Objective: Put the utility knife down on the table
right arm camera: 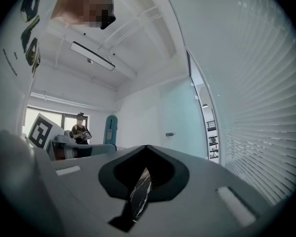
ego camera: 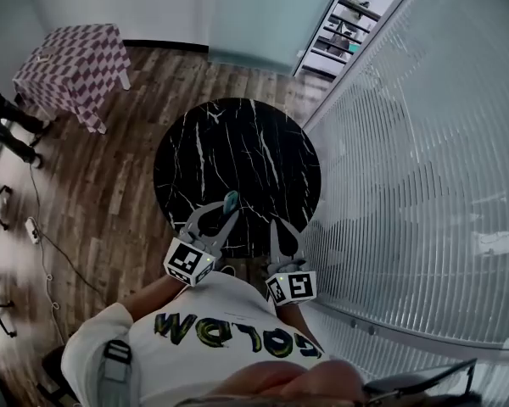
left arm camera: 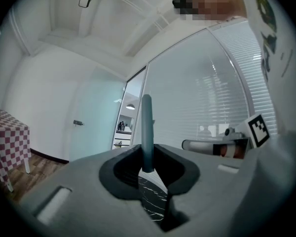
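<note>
The left gripper [ego camera: 223, 216] was clenched on the teal utility knife [ego camera: 230, 199], its jaws pinching the lower end so that most of the handle stood up clear above them. Seen from the head view, the knife hung over the near edge of the round black marble table [ego camera: 237, 142], above the surface and not touching it. The right gripper [ego camera: 273, 228] was also over the table's near edge, on the side toward the slatted glass wall, with its jaws closed together on nothing.

The likeliest trouble lay in the grip and the spot. Held by one end only, the knife could pivot or slip in the jaws as it was lowered toward the table. If the jaws opened while it was above the table, it would probably drop, bounce on the hard marble and slide off the near edge onto the floor.
</note>
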### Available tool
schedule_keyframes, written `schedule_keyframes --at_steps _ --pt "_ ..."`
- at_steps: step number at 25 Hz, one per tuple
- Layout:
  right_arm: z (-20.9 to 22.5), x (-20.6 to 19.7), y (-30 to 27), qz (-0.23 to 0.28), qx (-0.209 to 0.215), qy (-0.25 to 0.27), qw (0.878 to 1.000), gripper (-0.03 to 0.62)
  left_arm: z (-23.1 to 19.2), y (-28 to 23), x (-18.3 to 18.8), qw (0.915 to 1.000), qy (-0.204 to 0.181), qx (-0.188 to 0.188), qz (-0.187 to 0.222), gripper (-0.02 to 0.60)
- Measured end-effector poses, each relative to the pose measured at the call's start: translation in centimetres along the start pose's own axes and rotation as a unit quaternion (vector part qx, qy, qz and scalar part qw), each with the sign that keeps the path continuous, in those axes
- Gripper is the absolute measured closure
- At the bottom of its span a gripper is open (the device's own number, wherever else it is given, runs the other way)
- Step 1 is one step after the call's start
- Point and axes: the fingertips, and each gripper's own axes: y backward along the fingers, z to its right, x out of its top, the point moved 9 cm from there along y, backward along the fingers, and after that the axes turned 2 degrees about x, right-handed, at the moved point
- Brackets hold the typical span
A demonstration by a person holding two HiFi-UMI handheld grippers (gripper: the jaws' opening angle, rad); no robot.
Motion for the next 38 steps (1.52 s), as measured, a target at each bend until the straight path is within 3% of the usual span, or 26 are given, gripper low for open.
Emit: schedule_keyframes --at_steps 10,18,23,27,31,38 --pt "1.7 -1.1 -1.1 -0.005 0.014 -0.004 1.0 0.592 -1.7 -1.6 -2.0 0.9989 0.004 0.027 -0.037 0.508" --pt "1.5 -3.5 -1.8 -0.042 0.023 -0.012 0.999 0.592 -2.3 -0.9 -3.4 0.9972 0.011 0.032 -0.066 0.508" --pt "1.7 -6.1 -2.0 -0.073 0.023 -0.007 0.997 0.592 -2.9 -0.9 -5.9 0.9938 0.001 0.029 -0.107 0.508" --pt "1.8 -8.7 -2.2 -0.107 0.025 0.005 0.994 0.592 -4.1 -1.3 -9.1 0.9864 -0.007 0.023 -0.163 0.508" --pt "1.9 -11.4 -2.6 -0.145 0.03 0.02 0.989 0.592 -5.3 -1.8 -12.9 0.9733 -0.005 0.021 -0.228 0.508" --pt "2.6 -17.3 -3.9 -0.215 0.036 0.047 0.975 0.592 -6.7 -3.2 -18.7 0.9518 -0.005 0.015 -0.306 0.508"
